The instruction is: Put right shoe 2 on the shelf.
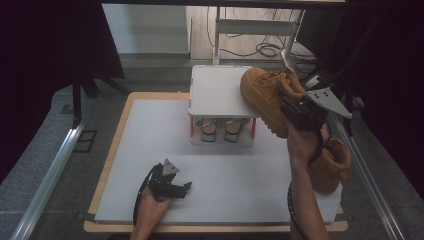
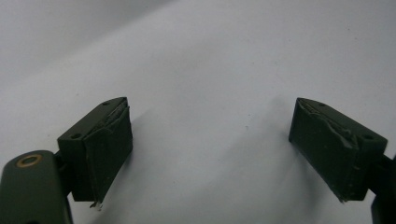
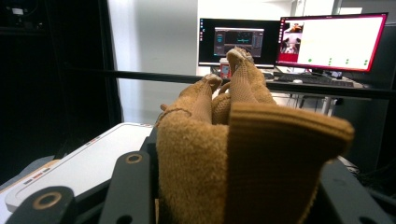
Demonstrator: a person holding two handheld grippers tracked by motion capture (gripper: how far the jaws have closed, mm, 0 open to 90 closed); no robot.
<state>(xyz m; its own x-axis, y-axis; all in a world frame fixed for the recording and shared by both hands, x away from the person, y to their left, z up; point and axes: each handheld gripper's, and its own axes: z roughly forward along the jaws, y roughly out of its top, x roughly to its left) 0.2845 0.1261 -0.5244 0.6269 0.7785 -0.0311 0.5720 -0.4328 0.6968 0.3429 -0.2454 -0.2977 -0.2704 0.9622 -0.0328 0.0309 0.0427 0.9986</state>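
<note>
A tan suede boot [image 1: 262, 92] hangs in the air over the right edge of a white two-level rack [image 1: 215, 95], sole turned toward the rack. My right gripper [image 1: 295, 110] is shut on the boot's collar. In the right gripper view the collar [image 3: 243, 154] is pinched between the black jaws, with the right gripper [image 3: 233, 191] around it and the rack top [image 3: 84, 163] below left. A second tan boot [image 1: 332, 167] lies on the table's right side, behind the right forearm. My left gripper [image 1: 181, 189] rests low on the white mat, open, nothing between its fingers [image 2: 107, 149].
A pair of light shoes [image 1: 222, 129] stands on the rack's lower shelf. The white mat [image 1: 150, 140] covers a wood-edged table. Metal rails run along both sides. Two lit monitors [image 3: 327, 42] stand on a desk beyond the table.
</note>
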